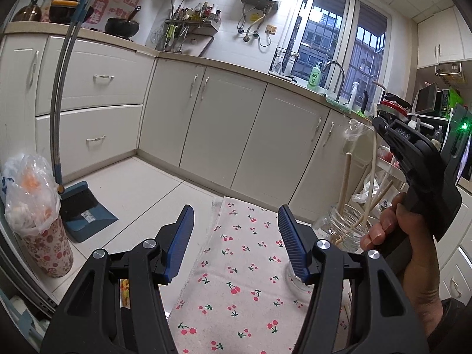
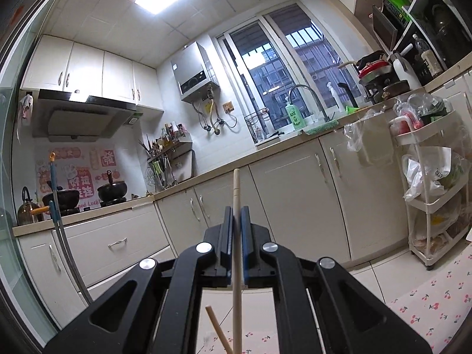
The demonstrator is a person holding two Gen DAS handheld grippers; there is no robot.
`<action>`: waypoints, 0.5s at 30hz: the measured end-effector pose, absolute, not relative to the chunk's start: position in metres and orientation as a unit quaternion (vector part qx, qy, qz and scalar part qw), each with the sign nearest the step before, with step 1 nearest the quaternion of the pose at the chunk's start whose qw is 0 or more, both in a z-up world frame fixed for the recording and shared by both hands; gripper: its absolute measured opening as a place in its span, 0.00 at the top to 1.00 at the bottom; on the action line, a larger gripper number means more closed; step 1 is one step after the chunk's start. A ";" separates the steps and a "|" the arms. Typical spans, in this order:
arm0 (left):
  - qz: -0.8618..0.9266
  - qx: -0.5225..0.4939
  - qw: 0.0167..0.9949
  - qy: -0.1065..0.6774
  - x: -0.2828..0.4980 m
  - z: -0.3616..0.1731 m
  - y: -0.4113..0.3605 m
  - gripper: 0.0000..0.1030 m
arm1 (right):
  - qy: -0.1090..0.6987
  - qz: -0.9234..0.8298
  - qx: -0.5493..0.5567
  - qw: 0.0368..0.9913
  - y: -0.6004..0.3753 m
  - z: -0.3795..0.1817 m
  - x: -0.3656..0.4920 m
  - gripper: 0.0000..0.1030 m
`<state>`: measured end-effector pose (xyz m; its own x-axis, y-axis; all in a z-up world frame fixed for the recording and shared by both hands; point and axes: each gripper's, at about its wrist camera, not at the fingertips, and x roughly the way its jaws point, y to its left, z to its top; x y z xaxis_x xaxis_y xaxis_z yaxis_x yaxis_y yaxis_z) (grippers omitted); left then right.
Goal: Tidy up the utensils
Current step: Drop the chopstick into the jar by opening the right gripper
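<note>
**Right clamped on chopstick, left empty**

While the right gripper (image 2: 236, 218) pinches one wooden chopstick (image 2: 236, 188) upright between its pads, the left gripper (image 1: 236, 236) hangs half-spread with nothing in it over the cherry-print cloth (image 1: 236, 289). Glass jar (image 1: 345, 230) with more sticks stands on the cloth, just beside the left gripper's right finger.

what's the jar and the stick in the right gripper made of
The jar looks like clear glass: see-through, glossy, with a thick threaded rim, though clear plastic is possible. The stick clamped in the right gripper looks like pale, unvarnished wood or bamboo: matte, uniformly tan.
</note>
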<state>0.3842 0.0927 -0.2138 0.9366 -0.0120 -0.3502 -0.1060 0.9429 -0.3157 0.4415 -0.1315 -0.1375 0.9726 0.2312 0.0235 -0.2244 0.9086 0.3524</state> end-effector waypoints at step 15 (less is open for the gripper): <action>0.023 -0.177 0.968 0.179 0.385 -0.216 0.093 0.45 | 0.061 0.136 0.144 0.978 -0.120 -0.151 0.431 0.94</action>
